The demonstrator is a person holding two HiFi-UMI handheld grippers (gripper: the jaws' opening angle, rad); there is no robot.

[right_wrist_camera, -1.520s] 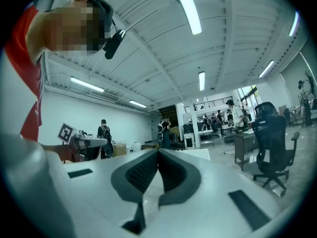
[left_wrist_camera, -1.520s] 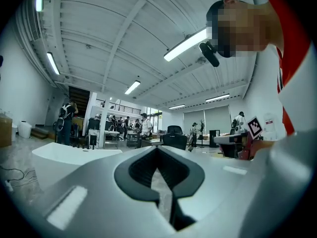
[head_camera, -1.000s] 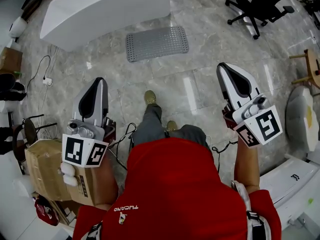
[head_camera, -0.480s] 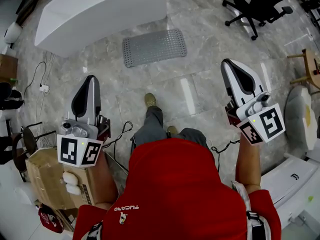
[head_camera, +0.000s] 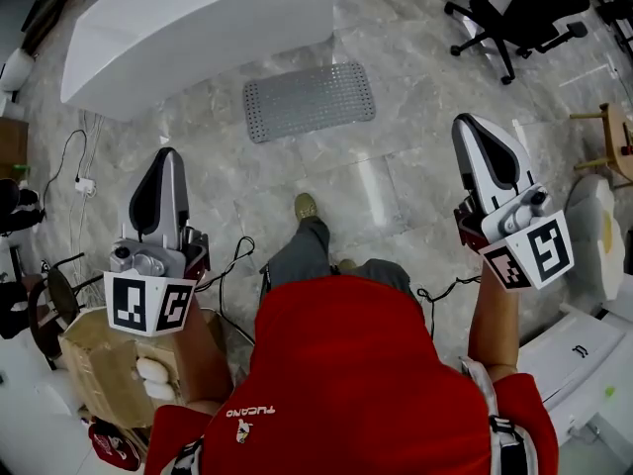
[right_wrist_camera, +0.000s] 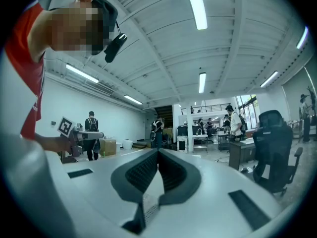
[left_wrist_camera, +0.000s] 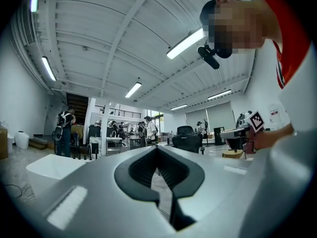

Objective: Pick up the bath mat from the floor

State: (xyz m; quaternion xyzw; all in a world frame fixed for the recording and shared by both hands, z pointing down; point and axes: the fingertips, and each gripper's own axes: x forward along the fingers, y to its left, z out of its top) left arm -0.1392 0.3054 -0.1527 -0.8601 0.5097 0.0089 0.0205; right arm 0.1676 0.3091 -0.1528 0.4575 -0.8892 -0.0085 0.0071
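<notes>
bath mat [head_camera: 310, 101] lies flat on the grey stone floor [head_camera: 415, 181]. it's grey and dotted with small holes, with the long side running left to right. its far edge sits near the white tub [head_camera: 198, 23], with a strip of floor between them.

left gripper [head_camera: 166, 158] is held up at the person's left, tip pointing away from the body. jaws are pressed together and pinch nothing. the left gripper view shows the dark pads meeting at the tip with only the room beyond. the mat is ahead of it and off to its right, well apart.

right gripper [head_camera: 475, 127] is held up at the person's right. its jaws are also closed on nothing, pads meeting in the right gripper view. the mat is ahead and to its left, well apart.

sideways, the mat falls between the two grippers, but further out than the left tip.

one shoe [head_camera: 306, 206] is on the floor short of the mat's near edge. black office chair [head_camera: 514, 8] is at far right, well clear of the mat. cardboard box [head_camera: 94, 374] sits at near left, below the left gripper's marker cube.
</notes>
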